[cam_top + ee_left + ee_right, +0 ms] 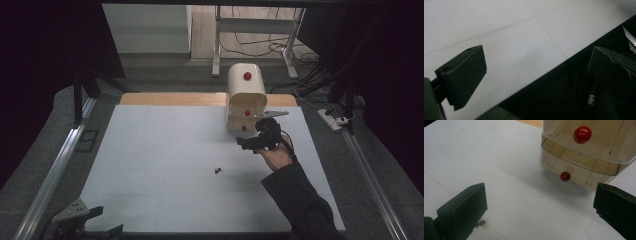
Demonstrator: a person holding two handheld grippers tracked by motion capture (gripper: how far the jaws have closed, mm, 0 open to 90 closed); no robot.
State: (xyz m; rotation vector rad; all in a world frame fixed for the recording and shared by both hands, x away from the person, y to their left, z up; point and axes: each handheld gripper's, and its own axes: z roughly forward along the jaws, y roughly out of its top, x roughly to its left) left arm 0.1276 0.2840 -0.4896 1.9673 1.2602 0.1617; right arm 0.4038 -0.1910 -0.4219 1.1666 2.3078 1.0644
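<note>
Right gripper (248,145): I have it near the foot of the small drawer cabinet (246,95), its jaws spread wide with nothing between them.
Left gripper (102,220): parked at the near left corner of the table (150,150), jaws wide apart and empty, well away from the work.
Cabinet: cream plastic, standing at the far side of the white tabletop, drawers stacked with red round knobs.
Bottom knob (565,176): in the right gripper view it sits ahead and between my jaws, a little above their line; the knob above it (582,134) is larger in frame.
Small dark bit (218,170): lies on the table mid-way toward me, just beside my left-hand jaw in the right gripper view; I cannot tell what it is.
Step in hand, as I judge it: reaching for the bottom drawer's knob.
Doing it well: I should centre the knob between the jaws, go in level, close gently on the ball, then pull straight out so the light cabinet does not slide or tip.
</note>
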